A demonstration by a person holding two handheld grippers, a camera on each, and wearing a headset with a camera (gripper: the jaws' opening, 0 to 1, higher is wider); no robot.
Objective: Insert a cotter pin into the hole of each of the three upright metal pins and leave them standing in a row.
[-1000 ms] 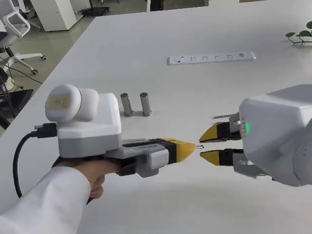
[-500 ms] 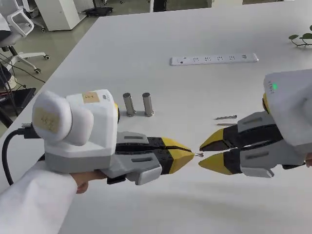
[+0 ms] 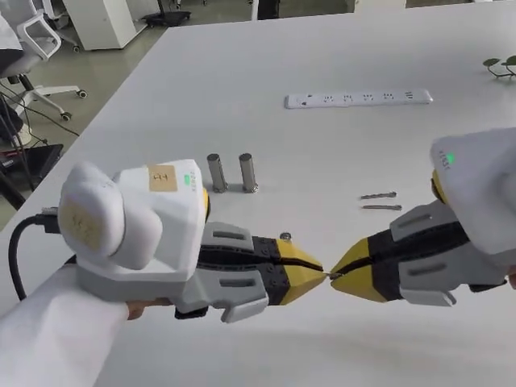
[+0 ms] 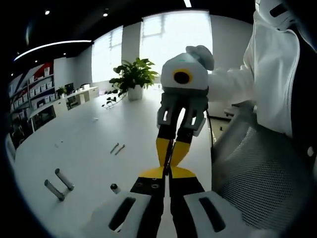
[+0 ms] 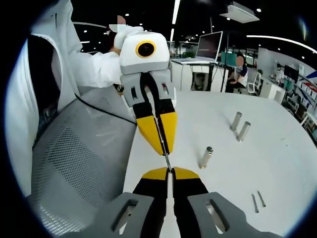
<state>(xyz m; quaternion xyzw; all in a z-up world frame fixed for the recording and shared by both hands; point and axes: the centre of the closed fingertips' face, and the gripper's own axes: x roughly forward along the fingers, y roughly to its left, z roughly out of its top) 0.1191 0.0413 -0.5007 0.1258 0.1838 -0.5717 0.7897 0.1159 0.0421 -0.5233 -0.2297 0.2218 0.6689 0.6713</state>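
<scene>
My left gripper [image 3: 314,270] and right gripper [image 3: 339,275] meet tip to tip over the near part of the table [image 3: 266,72]. Both pairs of jaws are closed on 1 cotter pin [image 5: 167,161], a thin grey wire bridging the small gap between the yellow tips, held in the air. 1 metal pin [image 5: 206,157], a short silver cylinder, stands upright on the table just beyond the tips. From my head view the left gripper's body hides all but its top. 2 more metal pins [image 3: 215,172] stand side by side farther back, close but apart. 2 spare cotter pins [image 3: 379,196] lie flat and nearly parallel to their right. A power strip [image 3: 359,98] lies well beyond.
</scene>
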